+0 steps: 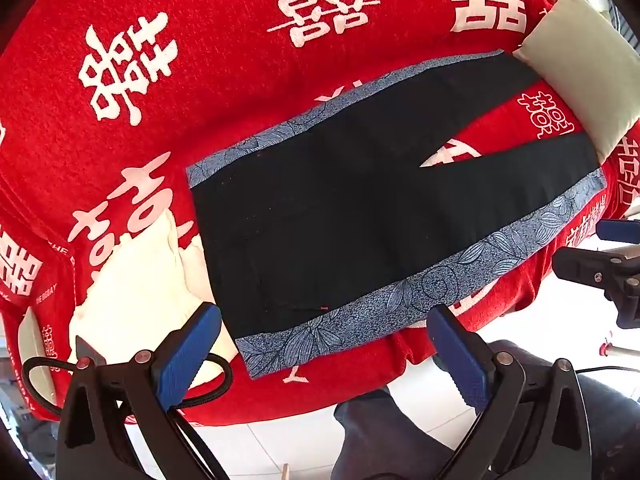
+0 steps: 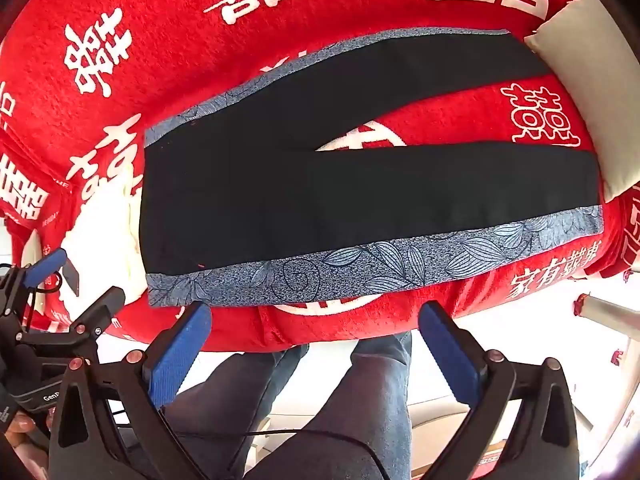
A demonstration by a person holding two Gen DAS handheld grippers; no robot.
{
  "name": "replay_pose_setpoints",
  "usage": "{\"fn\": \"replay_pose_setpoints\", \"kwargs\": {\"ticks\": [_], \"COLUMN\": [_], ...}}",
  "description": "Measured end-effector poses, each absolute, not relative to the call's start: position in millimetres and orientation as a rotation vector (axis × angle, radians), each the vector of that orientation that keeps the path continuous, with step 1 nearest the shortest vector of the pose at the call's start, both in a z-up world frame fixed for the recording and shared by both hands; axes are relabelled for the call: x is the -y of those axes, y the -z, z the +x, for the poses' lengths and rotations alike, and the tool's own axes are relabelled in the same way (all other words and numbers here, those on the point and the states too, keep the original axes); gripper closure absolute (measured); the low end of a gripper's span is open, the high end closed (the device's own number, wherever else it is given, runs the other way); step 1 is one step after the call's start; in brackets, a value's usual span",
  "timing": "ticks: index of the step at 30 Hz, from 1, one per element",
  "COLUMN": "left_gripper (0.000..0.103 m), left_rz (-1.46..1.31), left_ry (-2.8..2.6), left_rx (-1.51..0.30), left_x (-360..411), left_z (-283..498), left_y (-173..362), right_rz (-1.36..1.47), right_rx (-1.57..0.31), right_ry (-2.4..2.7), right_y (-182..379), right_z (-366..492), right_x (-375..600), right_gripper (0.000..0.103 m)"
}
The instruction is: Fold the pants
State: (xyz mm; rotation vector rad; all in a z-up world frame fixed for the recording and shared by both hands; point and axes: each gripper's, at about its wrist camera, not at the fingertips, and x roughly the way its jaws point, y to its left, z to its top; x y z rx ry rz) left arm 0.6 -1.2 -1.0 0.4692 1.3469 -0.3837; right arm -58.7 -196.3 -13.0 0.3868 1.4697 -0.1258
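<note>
The left gripper [image 1: 324, 344] hangs nearest the lens with its blue-padded jaws spread wide, holding and touching nothing, just short of the waist end of the pants [image 1: 360, 216]. The right gripper [image 2: 316, 340] is likewise spread wide and empty above the near edge of the red blanket [image 2: 168, 80]. The black pants with blue patterned side stripes lie flat on that blanket, legs splayed toward a pale pillow [image 1: 584, 68].

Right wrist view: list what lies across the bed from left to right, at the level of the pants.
White cloth → waistband end of the black pants → pant leg cuffs → cream pillow, all on the red blanket.
</note>
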Motion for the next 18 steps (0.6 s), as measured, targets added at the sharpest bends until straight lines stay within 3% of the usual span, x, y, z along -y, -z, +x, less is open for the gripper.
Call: {"fn": "replay_pose_setpoints", "kwargs": {"ticks": [18], "left_gripper": [0.0], "left_rz": [0.287], "left_ry": [0.183], "left_rx": [-1.312], "left_x": [11.6], "left_z": [10.8], "left_y": [-11.3], "right_rz": [0.414], "right_rx": [-1.395], "right_ry": [0.051], "right_y": [9.1], "right_z": [-56.1], "right_x": [237.1], "right_gripper": [0.0]}}
